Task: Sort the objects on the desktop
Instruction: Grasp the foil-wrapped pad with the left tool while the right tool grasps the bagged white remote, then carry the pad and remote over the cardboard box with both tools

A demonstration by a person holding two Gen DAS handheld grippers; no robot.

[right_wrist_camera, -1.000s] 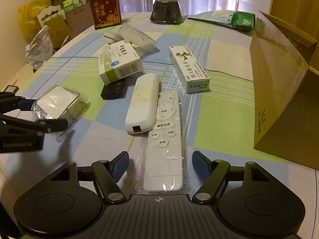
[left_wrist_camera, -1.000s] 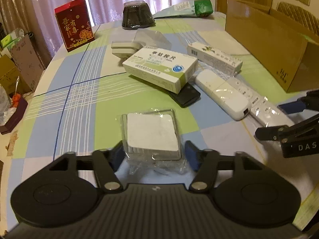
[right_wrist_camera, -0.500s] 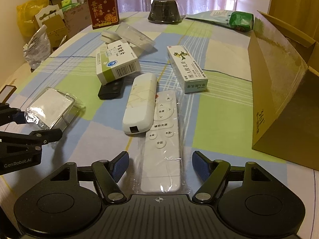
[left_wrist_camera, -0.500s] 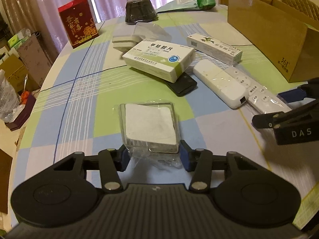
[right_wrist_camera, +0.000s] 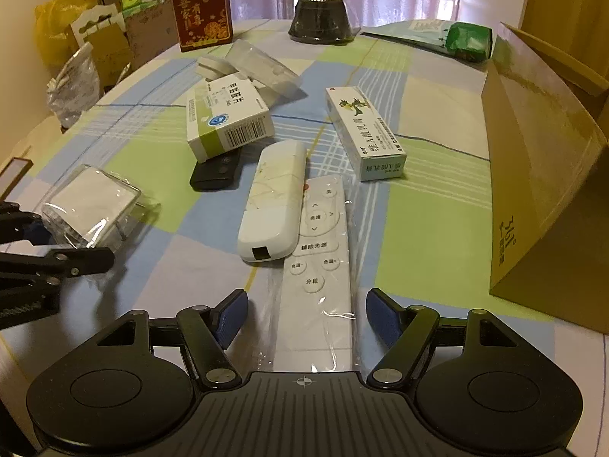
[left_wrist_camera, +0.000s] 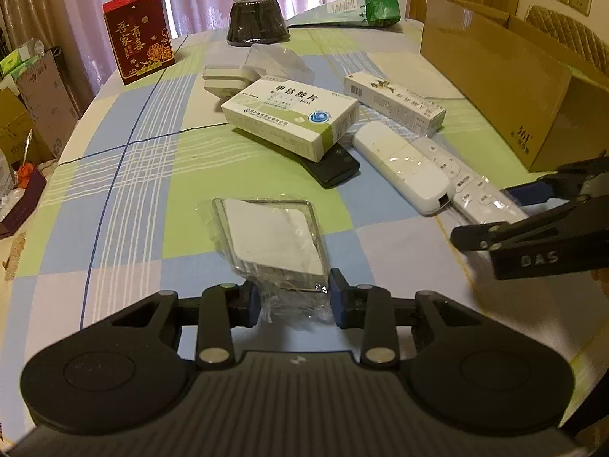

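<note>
A white square pad in clear plastic wrap [left_wrist_camera: 274, 240] lies near the table's front edge. My left gripper [left_wrist_camera: 295, 299] is shut on its near end, both blue pads pressing the wrap. From the right wrist view the wrapped pad [right_wrist_camera: 91, 205] looks tilted, with the left gripper [right_wrist_camera: 57, 236] at the far left. My right gripper [right_wrist_camera: 308, 316] stands open, its fingers on either side of the near end of a flat white remote in plastic [right_wrist_camera: 319, 266]. A thicker white remote [right_wrist_camera: 274, 202] lies against that remote's left side.
An open cardboard box [right_wrist_camera: 540, 175] stands at the right. Mid-table lie a green-white medicine box [left_wrist_camera: 293, 118] resting on a black device [left_wrist_camera: 331, 167], and a long white carton [left_wrist_camera: 396, 101]. A red box [left_wrist_camera: 139, 34], black bowl [left_wrist_camera: 257, 19] and green pouch [left_wrist_camera: 380, 7] stand at the back.
The left jaws have narrowed from wide apart to pressing on the wrapped pad. The right gripper has stayed open over the flat remote, edging slightly forward.
</note>
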